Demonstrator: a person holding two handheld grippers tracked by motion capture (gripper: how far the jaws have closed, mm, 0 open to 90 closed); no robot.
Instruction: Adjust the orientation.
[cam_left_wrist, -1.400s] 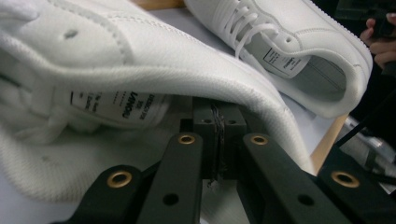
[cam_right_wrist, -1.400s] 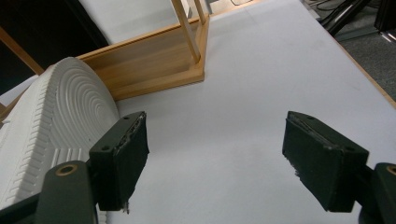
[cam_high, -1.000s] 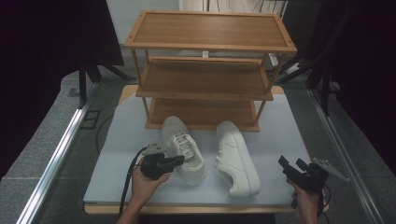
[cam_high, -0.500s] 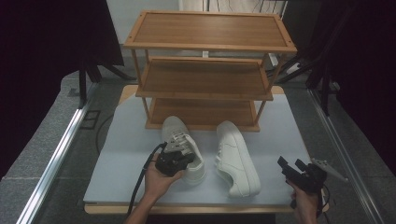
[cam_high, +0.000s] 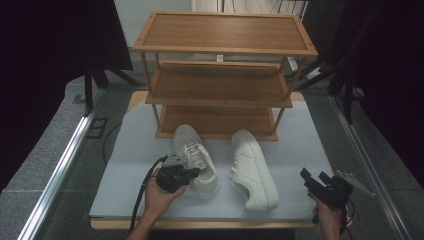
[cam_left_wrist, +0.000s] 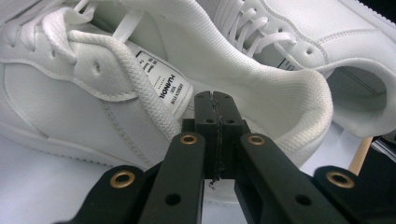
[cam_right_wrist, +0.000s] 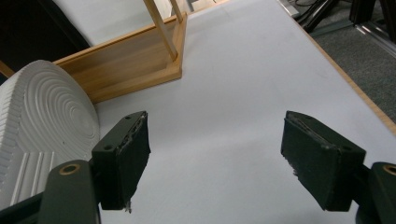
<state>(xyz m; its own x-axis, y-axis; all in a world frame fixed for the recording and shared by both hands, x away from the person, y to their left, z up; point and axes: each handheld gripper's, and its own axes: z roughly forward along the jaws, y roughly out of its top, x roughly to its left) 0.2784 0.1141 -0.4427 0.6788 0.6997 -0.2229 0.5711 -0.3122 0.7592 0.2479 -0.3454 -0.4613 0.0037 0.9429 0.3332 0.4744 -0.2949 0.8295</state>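
Now the left tool (cam_high: 192, 172) is in at the heel of the left sneaker (cam_high: 196, 159), where a second ago it lay off to that shoe's left on the bench (cam_high: 300, 135) and half a second ago was only arriving at its side. In the left gripper view its jaws stand pressed together, right at the padded collar (cam_left_wrist: 285, 100) beside the tongue label (cam_left_wrist: 169, 91); whether any fabric is pinched between them is hard to tell, since the pads look closed on themselves. That suggests a grasp of the shoe is being set up, probably to lift it toward the wooden shoe rack (cam_high: 220, 75) at the far side. The sneaker has not moved: it sits upright near the middle of the bench, toe toward the rack. The right sneaker (cam_high: 252, 170) lies tipped on its side just beside it. The right tool (cam_high: 316, 181) hangs at the near right corner, unchanged, jaws wide apart and holding nothing.
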